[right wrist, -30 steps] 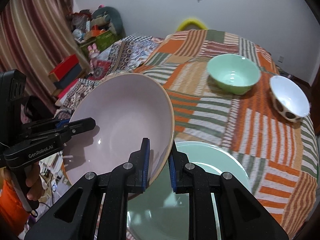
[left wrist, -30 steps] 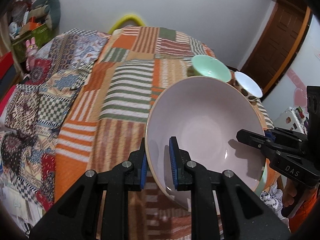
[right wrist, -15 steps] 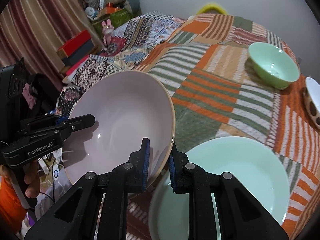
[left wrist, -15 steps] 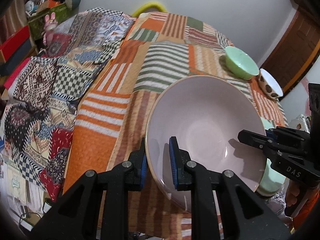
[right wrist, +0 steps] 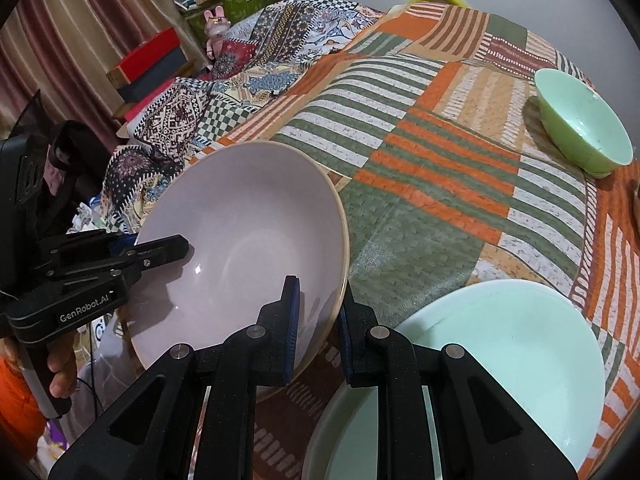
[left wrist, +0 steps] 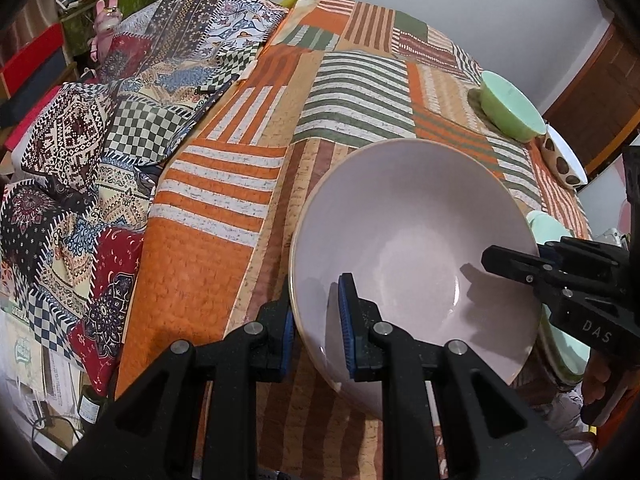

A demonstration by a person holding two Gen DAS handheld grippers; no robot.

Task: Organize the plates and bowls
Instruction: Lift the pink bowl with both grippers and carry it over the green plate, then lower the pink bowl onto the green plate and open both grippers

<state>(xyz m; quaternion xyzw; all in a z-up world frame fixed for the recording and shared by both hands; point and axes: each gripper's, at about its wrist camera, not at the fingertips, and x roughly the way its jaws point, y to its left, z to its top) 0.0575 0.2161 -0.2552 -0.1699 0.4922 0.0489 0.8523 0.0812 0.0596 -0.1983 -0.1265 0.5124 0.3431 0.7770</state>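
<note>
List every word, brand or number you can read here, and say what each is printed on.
"GenRobot.AI": on the body of the left tool, seen from the right wrist.
"DAS": on the body of the right tool, seen from the left wrist.
Green-printed paper at the left edge: too blurred to read.

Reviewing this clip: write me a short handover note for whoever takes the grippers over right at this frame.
Left gripper: shut on the rim of the large pink bowl.
Right gripper: shut on the opposite rim of the same bowl; it hangs tilted over the striped tablecloth.
Large mint bowl: on the table just right of the pink one.
Small green bowl and spotted white bowl: at the far right edge, apart.
Done: pink bowl lifted by both grippers.
Left: set it down, probably nested with the mint bowl, then gather the small bowls.
</note>
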